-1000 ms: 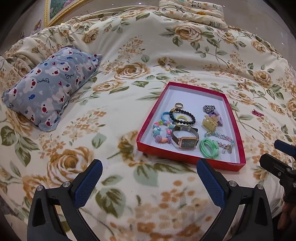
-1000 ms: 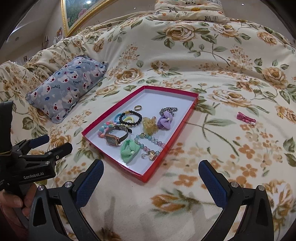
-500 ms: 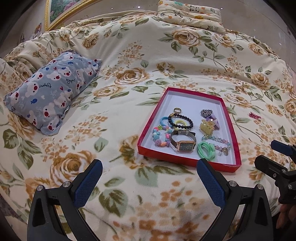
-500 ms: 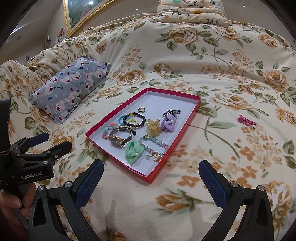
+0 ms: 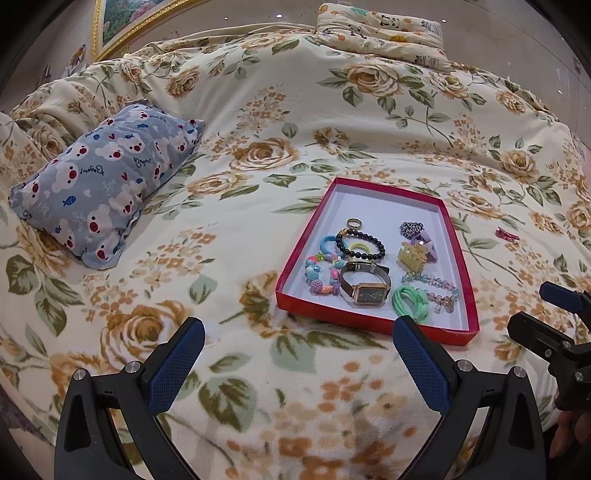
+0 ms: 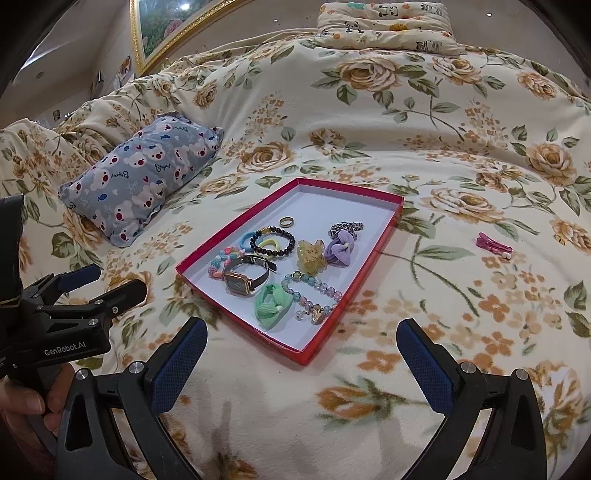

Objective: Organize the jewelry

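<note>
- A red tray (image 6: 382,236) lies flat on a floral blanket (image 6: 406,122), white inside, with its long axis running away from the cameras toward the far panda-print pillow (image 6: 384,26).
- A blue bear-print pillow (image 5: 107,184) sits well to the left of the tray, and a gilt picture frame (image 6: 173,33) is cut off at the top left edge.
- Inside the tray: a wristwatch (image 6: 245,277) with its dark face turned up, a black bead bracelet (image 6: 273,242), a gold ring (image 6: 287,221) beyond it, a green scrunchie (image 6: 273,304) at the near end, a clear bead bracelet (image 6: 314,295) just beside that, a yellow claw clip (image 6: 310,256) touching a purple bow (image 6: 339,249), and a pastel bead bracelet (image 5: 321,275) along the left wall.
- A pink hair clip (image 6: 493,244) lies alone on the blanket, well to the right of the tray, long axis roughly sideways.
- Nothing stands between either tool and the tray.
- The left gripper (image 5: 297,363) hovers near the tray's near edge, fingers spread wide and empty.
- The right gripper (image 6: 301,365) also gapes wide, holding nothing.
- A silvery item behind the purple bow is too small to make out; the hoops under the black bracelet overlap and are hard to separate.
</note>
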Demonstrator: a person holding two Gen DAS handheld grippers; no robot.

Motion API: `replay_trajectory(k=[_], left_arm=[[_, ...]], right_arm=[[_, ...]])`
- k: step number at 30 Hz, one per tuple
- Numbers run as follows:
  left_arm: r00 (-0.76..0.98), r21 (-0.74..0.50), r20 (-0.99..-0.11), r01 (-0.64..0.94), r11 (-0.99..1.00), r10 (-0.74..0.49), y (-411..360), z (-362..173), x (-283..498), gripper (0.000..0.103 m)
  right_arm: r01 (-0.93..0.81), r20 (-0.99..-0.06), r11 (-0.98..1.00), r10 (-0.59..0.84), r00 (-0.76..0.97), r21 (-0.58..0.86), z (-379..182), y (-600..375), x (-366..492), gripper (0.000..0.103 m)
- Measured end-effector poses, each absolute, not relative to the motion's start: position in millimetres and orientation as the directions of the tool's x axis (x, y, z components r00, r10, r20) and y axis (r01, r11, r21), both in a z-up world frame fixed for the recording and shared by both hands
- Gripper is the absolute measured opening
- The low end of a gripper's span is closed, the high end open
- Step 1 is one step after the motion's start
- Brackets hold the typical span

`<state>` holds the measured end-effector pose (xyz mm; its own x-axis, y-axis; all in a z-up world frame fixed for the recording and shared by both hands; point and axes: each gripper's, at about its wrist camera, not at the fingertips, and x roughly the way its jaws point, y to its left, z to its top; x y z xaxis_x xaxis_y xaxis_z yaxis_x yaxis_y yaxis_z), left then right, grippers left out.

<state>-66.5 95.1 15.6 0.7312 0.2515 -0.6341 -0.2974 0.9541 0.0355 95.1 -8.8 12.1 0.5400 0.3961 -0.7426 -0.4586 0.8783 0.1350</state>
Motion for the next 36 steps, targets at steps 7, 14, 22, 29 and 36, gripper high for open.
replay_trajectory(k=[7, 14, 22, 29, 36], left_arm=[[0.733, 0.037, -0.631, -0.297, 0.954, 0.253, 94.4, 16.1, -67.1, 0.102], [0.736, 0.037, -0.630, -0.292, 0.956, 0.249, 94.1, 16.0, -67.0, 0.102], [0.735, 0.036, -0.631, -0.292, 0.956, 0.248, 93.7, 16.0, -67.1, 0.102], [0.736, 0.036, -0.631, -0.291, 0.956, 0.248, 93.7, 15.9, -67.2, 0.102], [0.737, 0.036, -0.629, -0.291, 0.956, 0.248, 93.7, 15.8, -67.4, 0.102]], right_arm=[[-0.460, -0.736, 0.878, 0.398, 0.548, 0.133, 12.9, -9.1, 93.5, 0.103], [-0.462, -0.734, 0.877, 0.400, 0.549, 0.132, 13.2, -9.0, 93.1, 0.103], [-0.463, -0.734, 0.877, 0.401, 0.549, 0.133, 13.8, -8.1, 92.8, 0.103], [-0.462, -0.733, 0.877, 0.401, 0.549, 0.133, 13.8, -8.2, 92.8, 0.103], [-0.464, -0.730, 0.876, 0.404, 0.551, 0.134, 15.6, -6.2, 92.6, 0.103]])
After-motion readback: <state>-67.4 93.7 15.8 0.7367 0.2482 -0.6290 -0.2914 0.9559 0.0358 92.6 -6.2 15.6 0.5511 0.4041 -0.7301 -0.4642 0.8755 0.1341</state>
